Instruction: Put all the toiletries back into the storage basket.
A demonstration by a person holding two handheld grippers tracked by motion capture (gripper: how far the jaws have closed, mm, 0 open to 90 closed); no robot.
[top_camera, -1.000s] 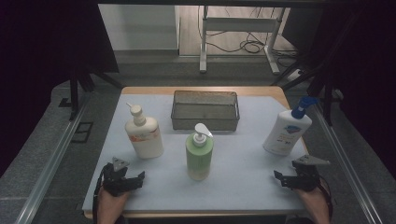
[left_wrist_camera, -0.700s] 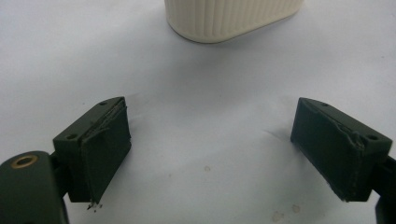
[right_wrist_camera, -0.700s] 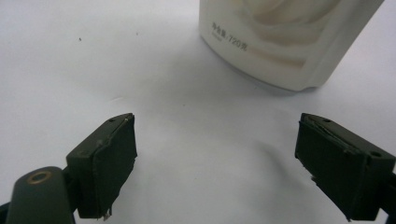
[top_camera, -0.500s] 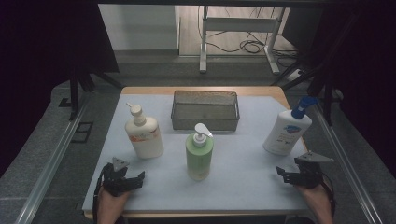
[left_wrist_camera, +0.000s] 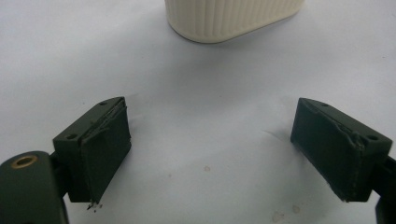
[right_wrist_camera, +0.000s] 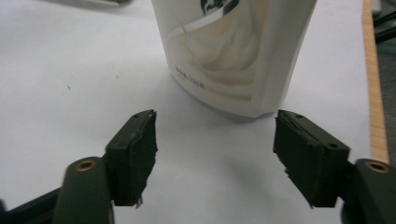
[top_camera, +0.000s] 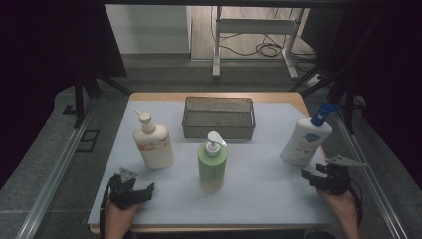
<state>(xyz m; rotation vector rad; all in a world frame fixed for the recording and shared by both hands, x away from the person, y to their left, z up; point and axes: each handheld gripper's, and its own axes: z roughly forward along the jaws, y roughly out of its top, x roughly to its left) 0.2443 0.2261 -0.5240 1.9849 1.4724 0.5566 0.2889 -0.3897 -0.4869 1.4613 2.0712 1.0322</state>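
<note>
My right fingers, just narrowing, stand apart and empty just short of the blue-capped white bottle at the counter's right edge; my left fingers gape wide, holding nothing, before the cream pump bottle.

Grey floor, white desk frame, black curtains alongside.

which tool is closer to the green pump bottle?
Left. The left tool sits just off the green pump bottle toward the near-left corner; the right tool is farther away, beside the blue-capped bottle.
</note>
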